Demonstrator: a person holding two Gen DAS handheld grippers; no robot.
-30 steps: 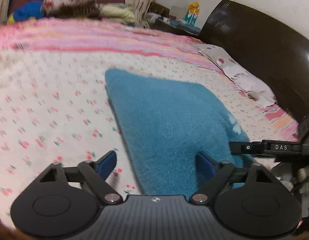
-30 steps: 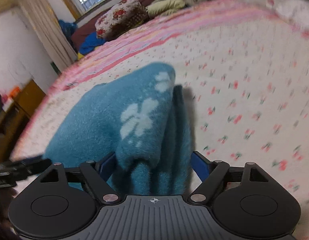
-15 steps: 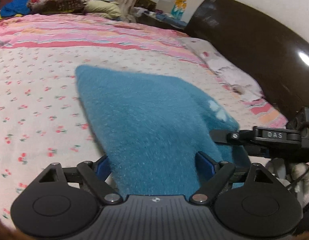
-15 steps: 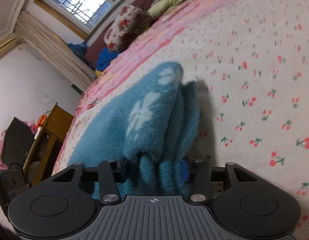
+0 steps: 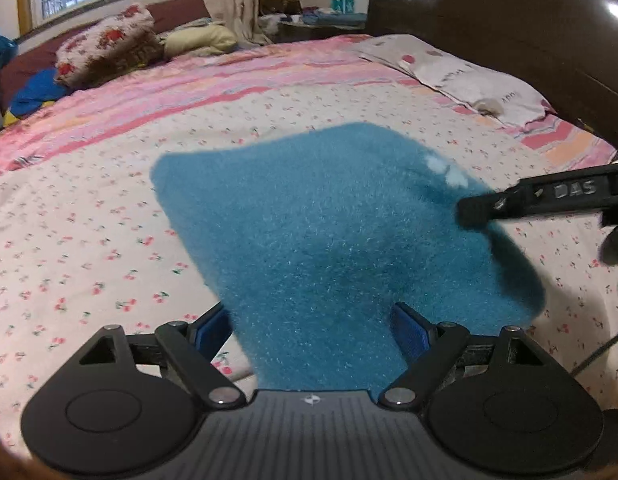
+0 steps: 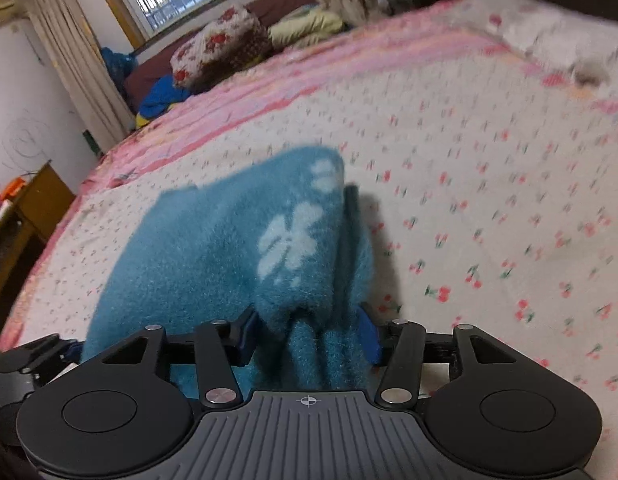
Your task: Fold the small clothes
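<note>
A fluffy blue cloth [image 5: 329, 240] with white flower marks lies folded on the cherry-print bed sheet [image 5: 89, 240]. My left gripper [image 5: 309, 328] straddles its near edge. The blue pads [image 5: 211, 330] stand wide at the cloth's sides, and the cloth between them is flat, not pinched. My right gripper [image 6: 307, 334] has the cloth's [image 6: 213, 248] bunched folds between its pads, which still touch them while the jaws are opening. The right gripper's finger [image 5: 529, 200] shows at the cloth's right corner in the left wrist view. The left gripper [image 6: 29, 354] shows at the lower left of the right wrist view.
A dark wooden headboard [image 5: 509, 40] and a pale pillow [image 5: 469, 76] bound the bed on the right. Floral cushions [image 5: 105, 44] and bedding are piled at the far end under a window. A wooden cabinet [image 6: 25, 216] stands off the bed's left side.
The left gripper slid sideways until the cloth filled the gap between its pads. The right gripper closed on the bunched folds, lifted them a little, then eased slightly wider.
</note>
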